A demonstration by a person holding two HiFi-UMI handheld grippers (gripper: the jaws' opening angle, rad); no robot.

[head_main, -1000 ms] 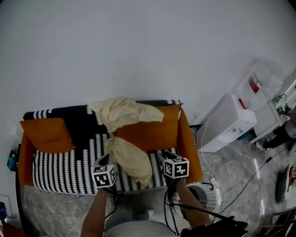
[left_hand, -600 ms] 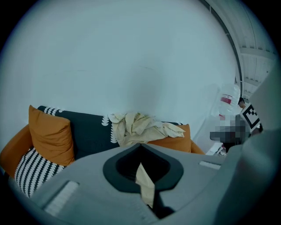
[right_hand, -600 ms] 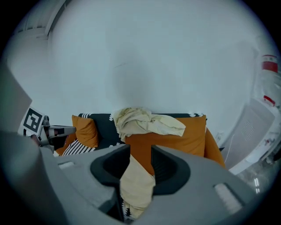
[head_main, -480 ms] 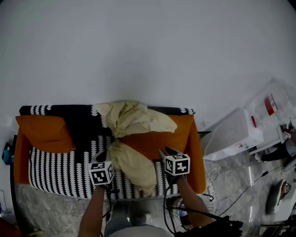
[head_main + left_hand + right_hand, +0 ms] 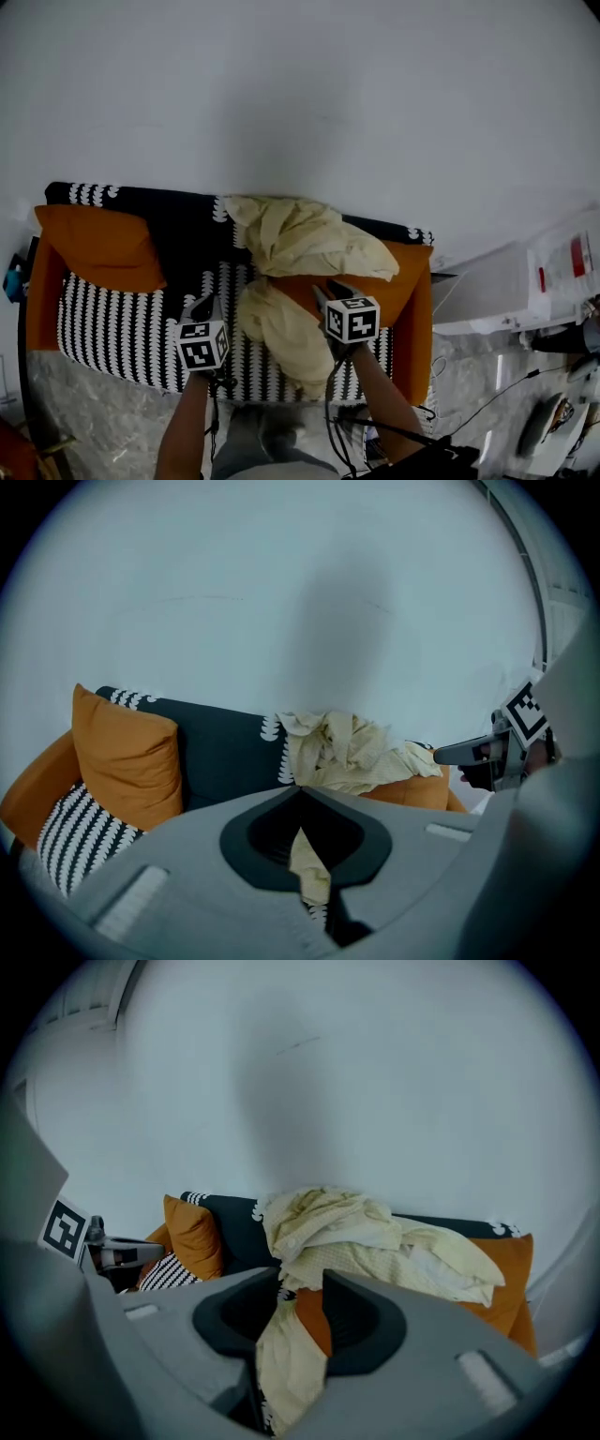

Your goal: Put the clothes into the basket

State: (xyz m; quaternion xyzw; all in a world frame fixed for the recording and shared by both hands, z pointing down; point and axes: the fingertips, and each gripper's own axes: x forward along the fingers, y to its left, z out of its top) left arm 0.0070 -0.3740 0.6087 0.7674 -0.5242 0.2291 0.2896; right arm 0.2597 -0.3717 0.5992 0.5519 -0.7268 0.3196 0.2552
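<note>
You've closed in: the yellow garment point(image 5: 356, 1241) now lies just ahead of your right gripper's point(image 5: 302, 1283) released jaws, ready for grasping; left gripper's point(image 5: 300, 794) jaws clenched, empty.

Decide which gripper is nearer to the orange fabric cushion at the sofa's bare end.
Left. The left gripper hovers over the black-and-white striped sofa seat close beside the orange fabric cushion; the right gripper is farther along, past the crumpled pale yellow garment.
</note>
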